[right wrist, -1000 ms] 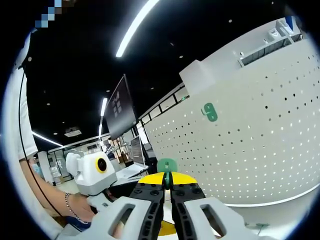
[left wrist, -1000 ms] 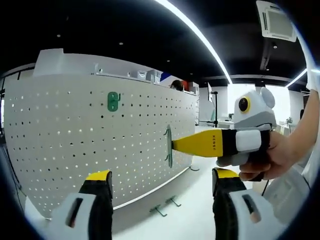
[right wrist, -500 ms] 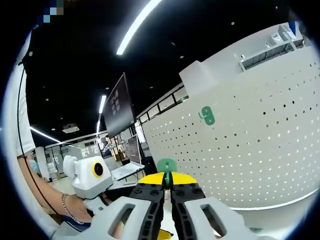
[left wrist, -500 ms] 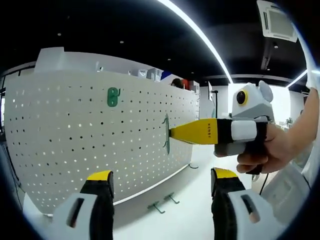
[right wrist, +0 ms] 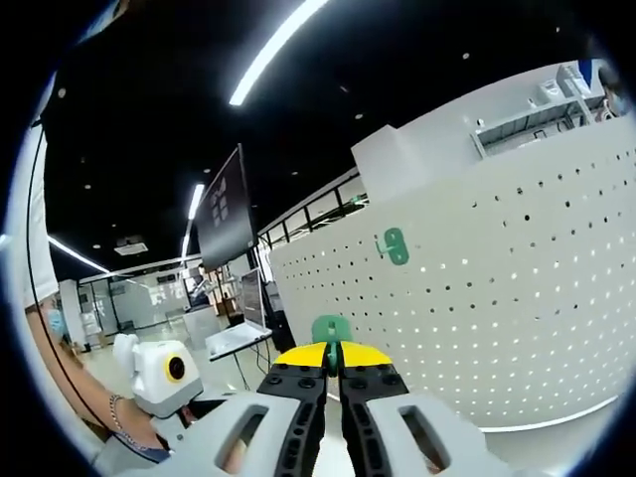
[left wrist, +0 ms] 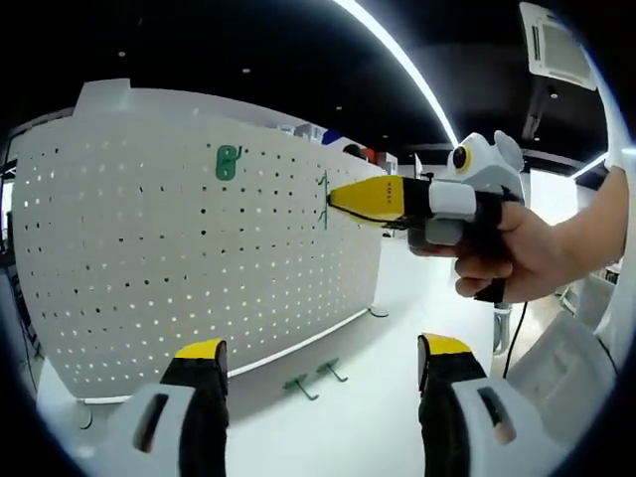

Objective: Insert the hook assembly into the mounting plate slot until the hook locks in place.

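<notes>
In the left gripper view the left gripper (left wrist: pixel 320 422) rose from 6 o'clock with its 2 yellow-tipped black jaws spread wide, nothing between them. Ahead stood the mounting plate (left wrist: pixel 149 258), a curved white pegboard with a matte surface and even rows of small round holes. A green hook plate (left wrist: pixel 228 162), small and rounded, sat flat on the board near 11 o'clock. The right gripper (left wrist: pixel 333 196) came in from 3 o'clock, held by a hand (left wrist: pixel 522 253); its tapering yellow jaws were pressed together on the hook assembly (left wrist: pixel 323 199), a thin green plastic piece seen edge-on, just beside the pegboard's face (whether it touched the board could not be told). On the glossy white table (left wrist: pixel 378 397) near 6 o'clock lay 2 small spare hooks (left wrist: pixel 314 379), close to the board's foot.

In the right gripper view the right gripper (right wrist: pixel 333 368) pinched the hook assembly (right wrist: pixel 331 329), whose rounded green tab stood up above the yellow jaw tips at 6 o'clock. The mounting plate (right wrist: pixel 497 308) curved across the right side, with the green hook plate (right wrist: pixel 395 245) on it near the centre. The left gripper (right wrist: pixel 159 375), white and boxy, showed at 8 o'clock.
</notes>
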